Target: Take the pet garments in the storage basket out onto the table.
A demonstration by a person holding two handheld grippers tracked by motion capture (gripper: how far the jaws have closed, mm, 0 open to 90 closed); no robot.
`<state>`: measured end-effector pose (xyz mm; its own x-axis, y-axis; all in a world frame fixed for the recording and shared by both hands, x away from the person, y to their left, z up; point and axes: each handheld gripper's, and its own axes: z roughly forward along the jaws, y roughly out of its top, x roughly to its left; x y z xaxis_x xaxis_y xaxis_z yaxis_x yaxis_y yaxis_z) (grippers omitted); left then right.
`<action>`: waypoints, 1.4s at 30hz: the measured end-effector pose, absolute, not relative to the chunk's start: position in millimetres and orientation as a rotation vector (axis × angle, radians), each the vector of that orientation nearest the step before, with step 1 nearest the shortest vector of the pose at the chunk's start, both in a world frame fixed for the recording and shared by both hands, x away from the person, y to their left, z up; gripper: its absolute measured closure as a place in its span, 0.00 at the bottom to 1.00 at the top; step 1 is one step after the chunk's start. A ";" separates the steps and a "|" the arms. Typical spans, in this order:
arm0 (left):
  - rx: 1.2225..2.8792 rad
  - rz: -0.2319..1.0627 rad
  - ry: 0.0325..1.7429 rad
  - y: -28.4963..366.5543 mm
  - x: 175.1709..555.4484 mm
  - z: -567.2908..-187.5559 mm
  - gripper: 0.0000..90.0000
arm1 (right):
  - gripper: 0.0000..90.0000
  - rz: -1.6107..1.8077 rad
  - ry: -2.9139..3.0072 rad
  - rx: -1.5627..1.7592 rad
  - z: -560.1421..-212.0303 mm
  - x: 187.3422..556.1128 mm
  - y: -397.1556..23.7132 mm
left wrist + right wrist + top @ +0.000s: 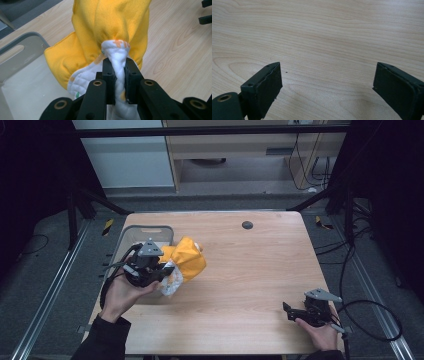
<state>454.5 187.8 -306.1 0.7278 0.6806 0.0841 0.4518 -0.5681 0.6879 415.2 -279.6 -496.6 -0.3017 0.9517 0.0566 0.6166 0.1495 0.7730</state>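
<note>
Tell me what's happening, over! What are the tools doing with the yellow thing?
Left tool shut on yellow cloth, pinching its white lining beside the grey bin. Right tool open, over bare table. Nothing in the way.

Light wooden counter (250, 270) here, a small dark round disc (247, 225) near its far edge, black cables (345, 265) trailing across the grey floor (50, 270).

Our two black handheld grippers

We see a grey three-cornered plate (149, 249) on each, brass-ringed screw holes (97, 83), black trailing cables (372, 312), dark sleeves (105, 340).
</note>
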 end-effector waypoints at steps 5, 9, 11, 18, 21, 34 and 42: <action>2.278 0.438 0.821 176.1 453.5 -306.7 0.90 | 0.09 0.992 1.984 1.493 -496.6 415.1 -279.6; 2.289 0.428 0.800 168.8 452.5 -307.8 0.90 | 0.09 0.993 1.985 1.492 -496.5 415.1 -279.5; 2.294 0.423 0.790 164.9 452.3 -308.9 0.90 | 0.09 0.993 1.986 1.492 -496.6 415.1 -279.4; 2.303 0.399 0.766 152.7 452.0 -313.7 0.90 | 0.09 0.993 1.989 1.495 -496.4 415.1 -279.3; 2.311 0.386 0.750 146.6 451.9 -316.9 0.90 | 0.09 0.990 1.988 1.488 -496.6 415.4 -279.5; 2.348 0.347 0.682 125.5 453.0 -332.8 0.90 | 0.09 0.993 1.984 1.484 -496.2 415.3 -279.8; 2.378 0.304 0.635 111.1 455.4 -347.2 0.90 | 0.09 0.994 1.981 1.484 -496.1 415.2 -280.1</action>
<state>455.4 111.1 -347.2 0.8558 0.5147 0.0527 0.3642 -0.6716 0.6452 415.2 -280.1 -496.1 -0.3046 0.9510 0.0527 0.6108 0.1525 0.7769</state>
